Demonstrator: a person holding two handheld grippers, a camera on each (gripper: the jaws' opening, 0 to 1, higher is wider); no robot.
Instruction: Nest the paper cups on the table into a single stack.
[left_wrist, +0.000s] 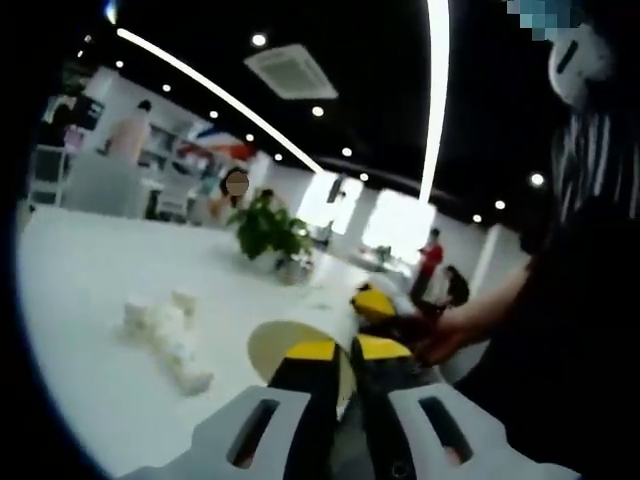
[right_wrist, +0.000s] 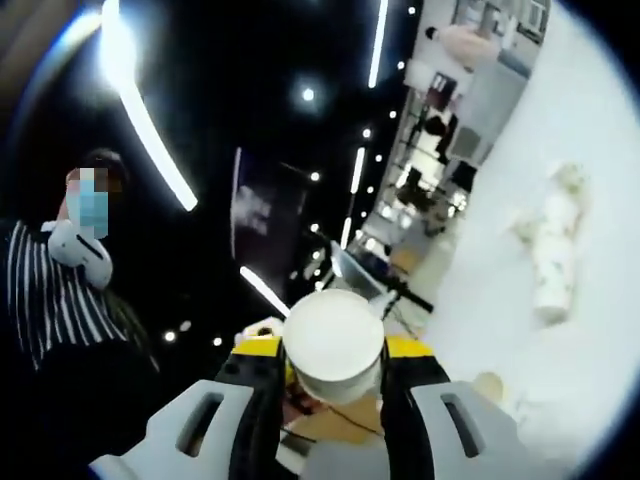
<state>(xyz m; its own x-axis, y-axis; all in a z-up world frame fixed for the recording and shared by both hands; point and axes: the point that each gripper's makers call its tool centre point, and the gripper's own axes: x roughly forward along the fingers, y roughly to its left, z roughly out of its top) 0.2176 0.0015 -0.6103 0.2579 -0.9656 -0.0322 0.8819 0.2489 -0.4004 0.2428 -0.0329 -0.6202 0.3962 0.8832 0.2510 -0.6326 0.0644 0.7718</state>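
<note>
A: Where the left hand-held gripper (left_wrist: 342, 352) rises in its own view, what do its jaws have?

B: They stand nearly closed on the rim of a paper cup (left_wrist: 283, 345), whose pale yellow inside faces the camera. Just beyond, the right hand-held gripper (left_wrist: 378, 304) comes in from the right, with a person's hand (left_wrist: 440, 335) behind it.

A: And the right one, in its own view?

B: The right hand-held gripper (right_wrist: 335, 362) is clamped on a white cup (right_wrist: 333, 345), its round base turned toward the lens; the yellow-tipped jaws press against the cup's two sides.

A: Where is that cup relative to the white surface (left_wrist: 90, 290)?

B: I cannot tell how it lies against the surface. Farther out on the surface lies a crumpled white bundle (left_wrist: 167, 338), well apart from the held cups.

A: Beyond that?

B: A potted plant (left_wrist: 270, 233) stands at the far edge.
</note>
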